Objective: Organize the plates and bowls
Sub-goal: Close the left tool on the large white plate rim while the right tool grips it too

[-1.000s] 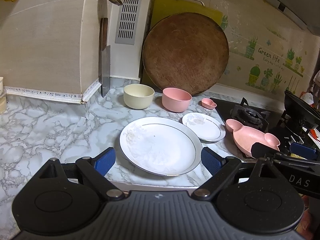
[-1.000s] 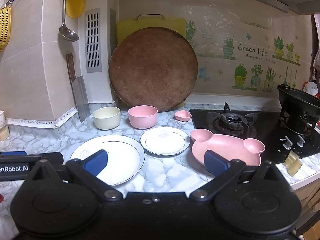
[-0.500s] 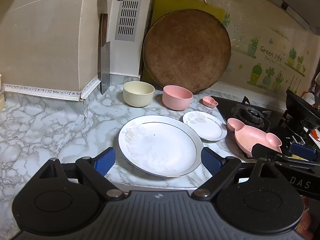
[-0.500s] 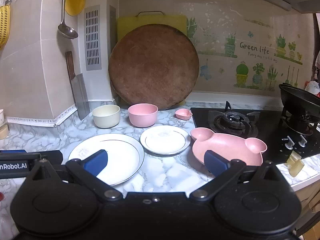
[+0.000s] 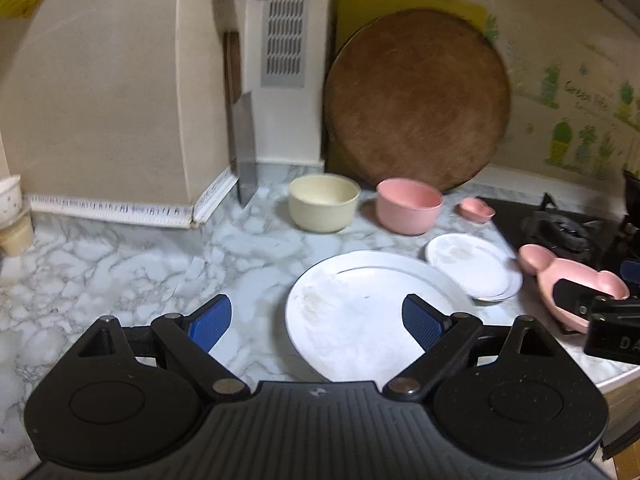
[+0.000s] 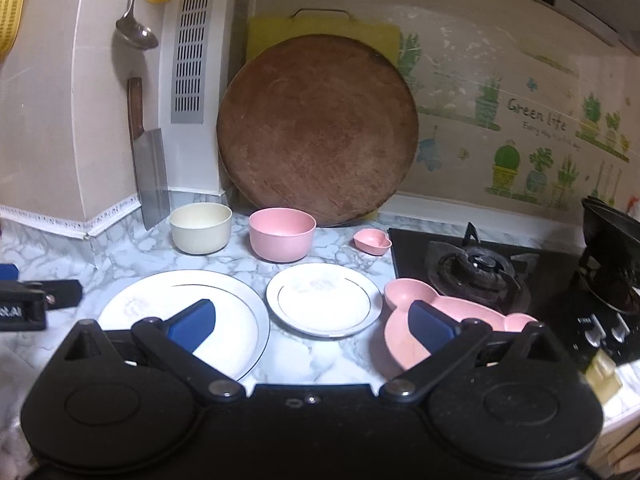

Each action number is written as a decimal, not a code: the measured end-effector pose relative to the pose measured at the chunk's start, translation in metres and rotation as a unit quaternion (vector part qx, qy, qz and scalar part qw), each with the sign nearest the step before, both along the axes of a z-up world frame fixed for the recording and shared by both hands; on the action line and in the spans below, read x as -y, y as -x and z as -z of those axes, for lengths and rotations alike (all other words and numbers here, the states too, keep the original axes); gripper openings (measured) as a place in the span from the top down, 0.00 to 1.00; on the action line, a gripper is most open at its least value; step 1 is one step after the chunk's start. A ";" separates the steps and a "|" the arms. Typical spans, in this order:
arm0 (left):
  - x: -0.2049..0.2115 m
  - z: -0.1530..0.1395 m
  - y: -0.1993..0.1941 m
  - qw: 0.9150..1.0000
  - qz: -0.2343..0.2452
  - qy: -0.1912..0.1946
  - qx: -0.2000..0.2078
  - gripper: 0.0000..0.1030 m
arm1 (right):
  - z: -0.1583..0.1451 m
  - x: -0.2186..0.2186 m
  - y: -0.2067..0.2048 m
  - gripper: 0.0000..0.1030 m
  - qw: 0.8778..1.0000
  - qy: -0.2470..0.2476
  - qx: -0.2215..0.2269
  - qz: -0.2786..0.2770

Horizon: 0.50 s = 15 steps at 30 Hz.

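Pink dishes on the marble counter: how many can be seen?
3: a round pink bowl at the back, a small pink heart-shaped dish right of it, a pink bear-shaped plate beside the stove.

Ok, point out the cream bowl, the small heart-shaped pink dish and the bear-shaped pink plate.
cream bowl (image 6: pixel 200 236), right wrist view, outer wall
heart-shaped pink dish (image 6: pixel 373 241), right wrist view, inside
bear-shaped pink plate (image 6: pixel 400 297), right wrist view, left ear

The right gripper (image 6: pixel 312 326) fills the bottom of the frame, jaws wide apart with nothing between them. Past it on the marble counter (image 6: pixel 312 356) lie a large white plate (image 6: pixel 240 320) lower left, a small white plate (image 6: pixel 324 304) at centre and a pink bear-shaped dish (image 6: pixel 400 340) lower right. Higher up stand a cream bowl (image 6: pixel 200 234) and a pink bowl (image 6: pixel 282 240) before a round wooden board (image 6: pixel 318 130).
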<state>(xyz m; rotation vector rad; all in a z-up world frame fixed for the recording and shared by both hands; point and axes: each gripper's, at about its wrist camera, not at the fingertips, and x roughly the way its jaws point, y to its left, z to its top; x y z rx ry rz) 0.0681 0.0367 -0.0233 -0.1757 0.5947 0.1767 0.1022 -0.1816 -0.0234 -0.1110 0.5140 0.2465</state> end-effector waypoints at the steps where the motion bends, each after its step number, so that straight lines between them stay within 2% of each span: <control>1: -0.006 0.003 -0.006 1.000 -0.004 0.007 -0.008 0.10 | 0.003 -0.001 -0.006 0.00 1.000 0.004 -0.003 -0.008; 8: -0.037 0.030 -0.040 0.998 -0.015 0.034 -0.058 0.10 | 0.031 -0.008 -0.050 0.02 0.996 0.025 -0.058 -0.059; 11: -0.041 0.043 -0.055 0.996 -0.022 0.045 -0.080 0.10 | 0.046 -0.009 -0.071 0.10 0.992 0.006 -0.105 -0.069; 12: -0.043 0.046 -0.059 0.995 -0.023 0.049 -0.087 0.10 | 0.050 -0.010 -0.076 0.16 0.990 0.003 -0.119 -0.073; 15: -0.047 0.054 -0.071 0.992 -0.030 0.064 -0.101 0.11 | 0.059 -0.020 -0.089 0.22 0.987 0.003 -0.141 -0.081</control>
